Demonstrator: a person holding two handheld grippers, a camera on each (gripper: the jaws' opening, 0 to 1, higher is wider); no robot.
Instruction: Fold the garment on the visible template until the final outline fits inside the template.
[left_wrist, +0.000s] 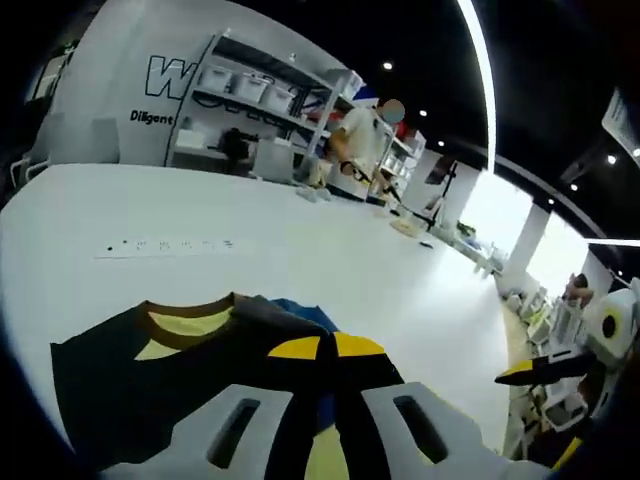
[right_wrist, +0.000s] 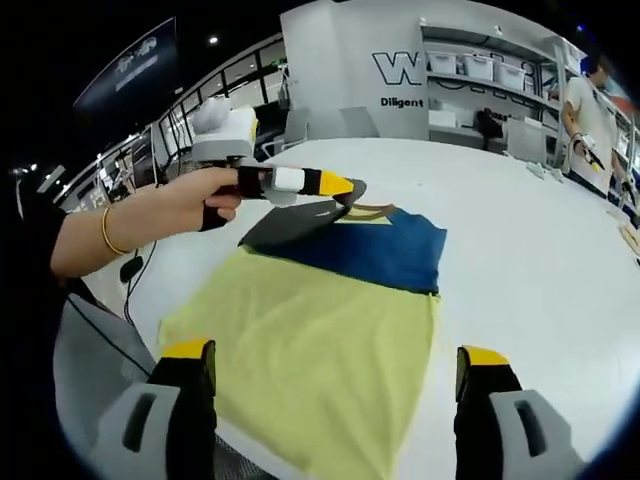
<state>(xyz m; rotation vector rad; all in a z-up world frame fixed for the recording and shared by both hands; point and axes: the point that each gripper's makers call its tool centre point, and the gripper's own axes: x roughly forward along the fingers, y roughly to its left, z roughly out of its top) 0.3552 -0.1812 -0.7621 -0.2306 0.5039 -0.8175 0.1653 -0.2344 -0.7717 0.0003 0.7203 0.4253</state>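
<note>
Right gripper (right_wrist: 335, 375) in the right gripper view: grey jaws with black, yellow-tipped ends, wide open, holding nothing, poised over the near hem of the garment. Left gripper (right_wrist: 345, 190) comes in from the left of that view, held out level by a bare hand (right_wrist: 195, 205) with a gold bracelet at the wrist, forearm stretched across from the dark sleeve. Its yellow tips are closed together, pinching the dark sleeve edge of the garment and lifting it off the surface. In the left gripper view the same left gripper (left_wrist: 325, 350) shows both tips meeting over dark cloth.

Big white table (right_wrist: 560, 290) fills the workspace. Yellow, blue and black short-sleeved fabric shirt (right_wrist: 330, 330) lies flat on it, yellow body nearest, blue band beyond, black collar part farthest. Grey shelving rack with white bins (left_wrist: 265, 95) stands behind, a person in a white top (left_wrist: 360, 140) beside it.
</note>
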